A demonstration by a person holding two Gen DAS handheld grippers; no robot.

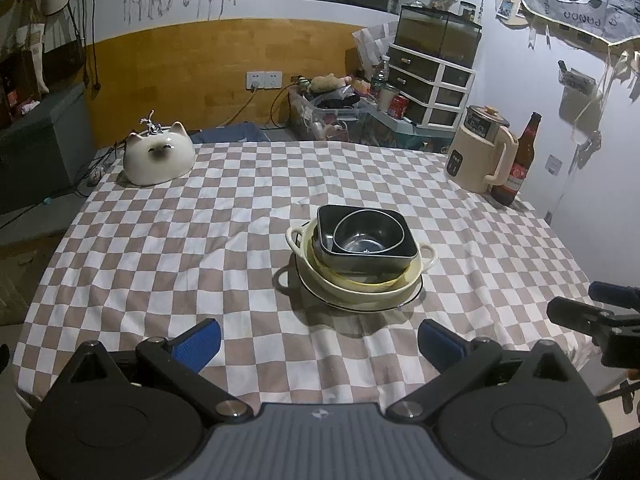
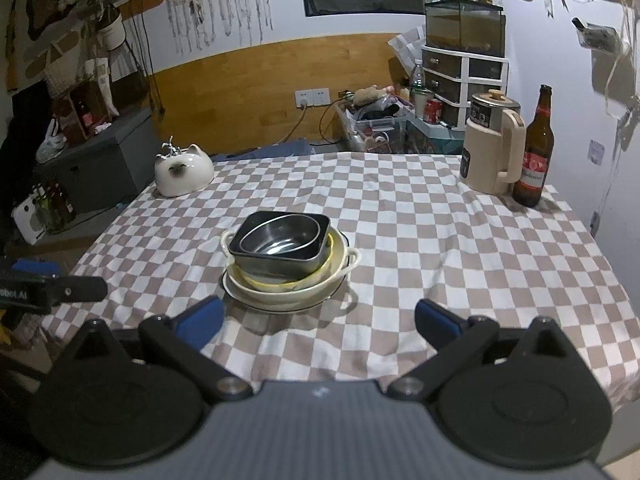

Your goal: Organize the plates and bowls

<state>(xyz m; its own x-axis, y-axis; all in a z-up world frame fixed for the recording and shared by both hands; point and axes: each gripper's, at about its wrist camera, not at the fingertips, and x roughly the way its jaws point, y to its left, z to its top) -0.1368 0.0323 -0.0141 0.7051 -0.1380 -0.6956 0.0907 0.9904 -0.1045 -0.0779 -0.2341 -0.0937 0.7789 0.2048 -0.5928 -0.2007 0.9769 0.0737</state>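
A stack of dishes stands mid-table on the checked cloth. At its bottom is a white plate (image 1: 356, 305) (image 2: 276, 305) with a dark rim. On the plate rests a cream two-handled dish (image 1: 412, 276) (image 2: 340, 258), in that a dark square bowl (image 1: 360, 260) (image 2: 276, 266), and inside that a round steel bowl (image 1: 366, 236) (image 2: 280, 240). My left gripper (image 1: 318, 342) is open, held back from the stack near the table's front edge. My right gripper (image 2: 318, 322) is open too, nothing between its fingers, the stack ahead to its left. Each gripper shows at the other view's edge.
A white cat-shaped ceramic pot (image 1: 158, 156) (image 2: 184, 172) sits at the far left corner. A cream kettle (image 1: 482, 156) (image 2: 494, 148) and a brown bottle (image 1: 520, 162) (image 2: 536, 148) stand at the far right. Drawers, a tank and clutter lie beyond the table.
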